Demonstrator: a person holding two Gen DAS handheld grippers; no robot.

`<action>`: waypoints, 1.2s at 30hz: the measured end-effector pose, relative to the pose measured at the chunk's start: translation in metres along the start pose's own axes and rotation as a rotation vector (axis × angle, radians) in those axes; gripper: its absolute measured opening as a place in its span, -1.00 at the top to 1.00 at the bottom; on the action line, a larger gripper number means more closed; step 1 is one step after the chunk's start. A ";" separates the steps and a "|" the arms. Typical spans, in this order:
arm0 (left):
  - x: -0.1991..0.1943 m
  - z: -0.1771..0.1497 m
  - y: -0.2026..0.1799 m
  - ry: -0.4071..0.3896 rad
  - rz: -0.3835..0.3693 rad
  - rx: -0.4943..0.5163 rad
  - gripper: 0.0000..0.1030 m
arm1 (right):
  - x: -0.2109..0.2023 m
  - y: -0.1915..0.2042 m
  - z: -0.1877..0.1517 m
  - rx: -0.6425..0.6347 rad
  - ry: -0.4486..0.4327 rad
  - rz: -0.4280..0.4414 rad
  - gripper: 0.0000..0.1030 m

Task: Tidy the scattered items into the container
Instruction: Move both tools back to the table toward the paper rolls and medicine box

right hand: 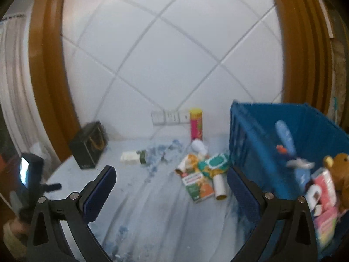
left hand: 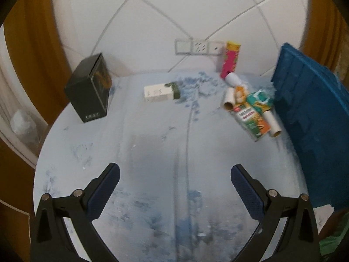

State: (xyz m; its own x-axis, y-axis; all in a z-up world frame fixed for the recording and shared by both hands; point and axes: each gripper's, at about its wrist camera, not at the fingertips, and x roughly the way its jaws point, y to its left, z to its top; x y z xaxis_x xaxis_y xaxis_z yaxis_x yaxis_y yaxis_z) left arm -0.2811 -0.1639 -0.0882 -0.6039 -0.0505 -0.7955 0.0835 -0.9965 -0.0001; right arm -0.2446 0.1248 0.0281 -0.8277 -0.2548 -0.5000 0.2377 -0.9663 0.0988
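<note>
Pale blue tabletop, and a pile of cartons sits just beside the blue crate. Both the left gripper and right gripper are spread wide, holding nothing, so looks like we're between pickups. Next move's probably reaching for that pile.

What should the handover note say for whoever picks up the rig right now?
Left hand-held gripper: open, empty, above the table.
Right hand-held gripper: open, empty, next to the blue crate.
Done: teddy bear, pink packs and a blue item are in the crate.
Left: black box, white-green box, pink tube standing at the wall, and the pile beside the crate: orange-green carton, wipes pack, paper rolls, white bottle.
</note>
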 end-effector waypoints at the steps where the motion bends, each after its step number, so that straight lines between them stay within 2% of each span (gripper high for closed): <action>1: 0.009 0.002 0.006 0.014 -0.001 -0.008 -1.00 | 0.014 0.002 -0.004 0.002 0.033 -0.003 -1.00; 5: 0.044 0.012 0.023 0.055 0.013 -0.032 -1.00 | 0.074 -0.002 -0.019 0.032 0.163 -0.005 -1.00; 11: 0.110 0.041 0.027 0.136 0.024 -0.038 -1.00 | 0.168 -0.031 -0.031 0.074 0.289 -0.041 -1.00; 12: 0.122 0.049 0.023 0.141 0.021 -0.027 -0.98 | 0.184 -0.037 -0.033 0.078 0.308 -0.051 -1.00; 14: 0.145 0.064 0.014 0.146 0.014 -0.006 -0.80 | 0.216 -0.048 -0.039 0.089 0.354 -0.060 -0.99; 15: 0.157 0.072 0.007 0.150 0.004 0.004 -0.73 | 0.232 -0.054 -0.042 0.094 0.383 -0.065 -0.99; 17: 0.184 0.089 -0.008 0.159 -0.026 0.035 -0.73 | 0.260 -0.065 -0.048 0.104 0.431 -0.066 -1.00; 24: 0.278 0.143 -0.103 0.164 -0.106 0.202 -0.73 | 0.334 -0.092 -0.061 0.094 0.478 -0.039 -1.00; 29: 0.325 0.158 -0.156 0.162 -0.164 0.273 -0.73 | 0.361 -0.113 -0.074 0.109 0.486 -0.035 -1.00; 33: 0.361 0.165 -0.193 0.194 -0.201 0.316 -0.73 | 0.370 -0.124 -0.084 0.107 0.494 -0.031 -1.00; 36: 0.380 0.158 -0.205 0.225 -0.186 0.362 -0.71 | 0.375 -0.125 -0.086 0.086 0.496 -0.018 -1.00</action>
State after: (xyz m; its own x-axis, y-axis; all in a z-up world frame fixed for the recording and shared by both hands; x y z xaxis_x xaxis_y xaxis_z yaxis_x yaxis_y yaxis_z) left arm -0.6526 0.0109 -0.2948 -0.3918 0.1073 -0.9138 -0.3166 -0.9482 0.0245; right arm -0.5409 0.1533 -0.2459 -0.4849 -0.2099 -0.8490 0.1657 -0.9752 0.1465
